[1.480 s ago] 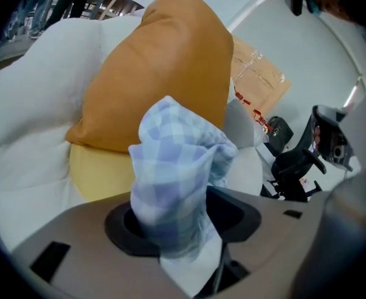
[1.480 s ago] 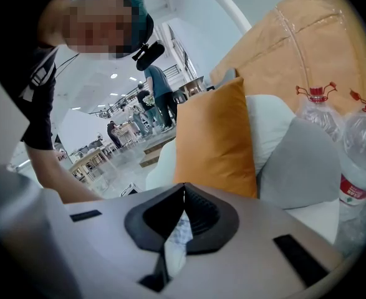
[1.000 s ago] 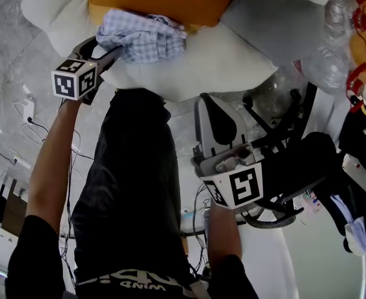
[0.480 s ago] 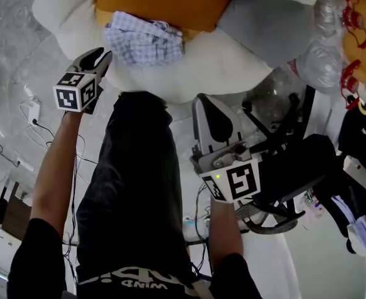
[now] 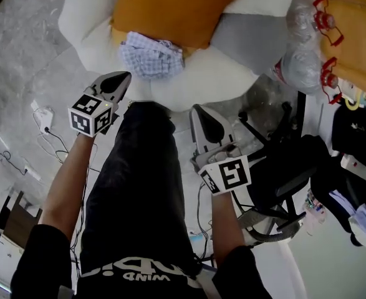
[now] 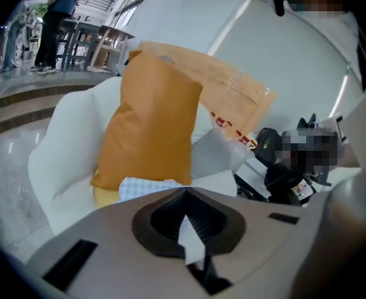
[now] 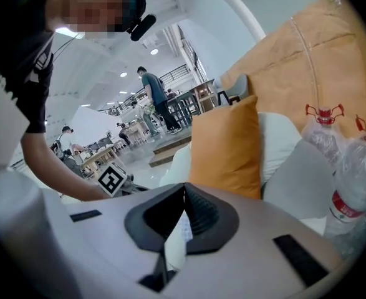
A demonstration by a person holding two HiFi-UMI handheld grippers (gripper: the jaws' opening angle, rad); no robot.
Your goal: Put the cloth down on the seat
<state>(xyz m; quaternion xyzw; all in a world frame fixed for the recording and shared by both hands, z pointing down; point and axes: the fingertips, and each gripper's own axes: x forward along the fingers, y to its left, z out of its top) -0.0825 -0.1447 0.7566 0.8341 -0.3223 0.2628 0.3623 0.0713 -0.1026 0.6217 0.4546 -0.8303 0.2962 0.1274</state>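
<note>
cloth (image 5: 150, 56) near seat (image 5: 223, 73) edge | left gripper (image 5: 121, 77) fingers closed, empty, just clear | right gripper (image 5: 200, 109) likewise

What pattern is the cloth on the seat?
Light blue-and-white check cloth; clearest in the head view.

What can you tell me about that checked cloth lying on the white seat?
The cloth is a soft-looking fabric in a fine pale blue and white check. It lies crumpled in a loose heap, with its folds and edges bunched, on the white seat. Its far side sits against the bottom of the orange cushion. Nothing holds it: the left gripper is close beside it, jaws shut and empty.
</note>
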